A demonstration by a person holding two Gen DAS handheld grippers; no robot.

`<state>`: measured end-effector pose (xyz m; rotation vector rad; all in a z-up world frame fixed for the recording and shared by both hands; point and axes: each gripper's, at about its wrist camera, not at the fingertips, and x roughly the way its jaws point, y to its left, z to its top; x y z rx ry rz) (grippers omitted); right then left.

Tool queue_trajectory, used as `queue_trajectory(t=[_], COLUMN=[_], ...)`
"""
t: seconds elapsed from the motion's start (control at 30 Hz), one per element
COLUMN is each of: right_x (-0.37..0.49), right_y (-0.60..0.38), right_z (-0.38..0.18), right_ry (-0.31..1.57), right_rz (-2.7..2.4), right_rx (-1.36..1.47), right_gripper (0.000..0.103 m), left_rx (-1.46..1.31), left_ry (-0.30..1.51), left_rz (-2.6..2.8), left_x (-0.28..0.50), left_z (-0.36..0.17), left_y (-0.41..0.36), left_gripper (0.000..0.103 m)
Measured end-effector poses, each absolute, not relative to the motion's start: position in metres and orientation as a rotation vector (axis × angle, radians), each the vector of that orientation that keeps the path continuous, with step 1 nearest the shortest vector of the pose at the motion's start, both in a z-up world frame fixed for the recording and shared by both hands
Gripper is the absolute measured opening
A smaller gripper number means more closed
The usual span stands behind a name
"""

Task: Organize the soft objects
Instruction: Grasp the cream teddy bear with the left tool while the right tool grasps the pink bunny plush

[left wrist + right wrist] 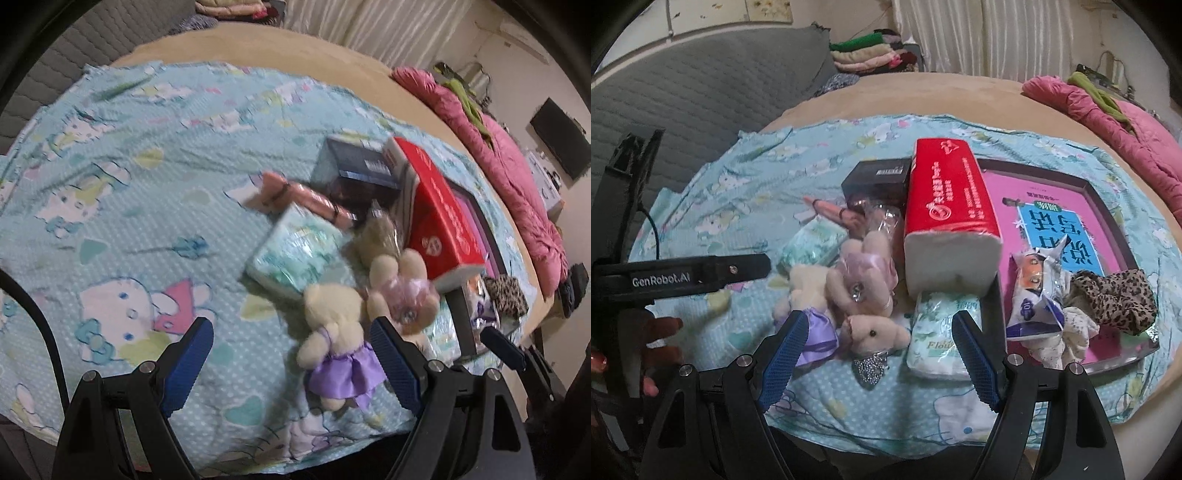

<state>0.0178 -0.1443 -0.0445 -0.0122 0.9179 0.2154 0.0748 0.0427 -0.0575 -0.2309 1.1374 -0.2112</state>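
Cream plush, the bear in a purple skirt (334, 343) lies on the cartoon-print blue sheet (122, 177) just ahead of the left gripper (291, 354), nearer its right finger, with a pink plush bunny (875, 332) just beside it lying ahead of the right gripper (879, 354); both grippers stand wide open and hold nothing. The step in hand reads as the approach to a first pick, and the next move calls for centring one toy between the fingers before closing. Only the right wrist view shows the pink-lined tray (1108, 195) beyond the red tissue pack (949, 206) with the leopard-print cloth (1115, 299) in it, plus a hand (653, 347) on the left gripper's handle.
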Motion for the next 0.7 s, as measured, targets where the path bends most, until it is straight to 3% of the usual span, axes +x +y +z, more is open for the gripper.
queue_trajectory(t=[0.7], right_x=[0.030], right_y=[-0.142], right_z=[-0.069], right_ry=[1.021], right_rz=[0.204], right_rx=[-0.083], right_gripper=[0.081], left_rx=[-0.168], left_ry=[1.279], left_rz=[-0.241], left_x=[0.092], left_z=[-0.101], left_y=[-0.001], left_gripper=[0.082])
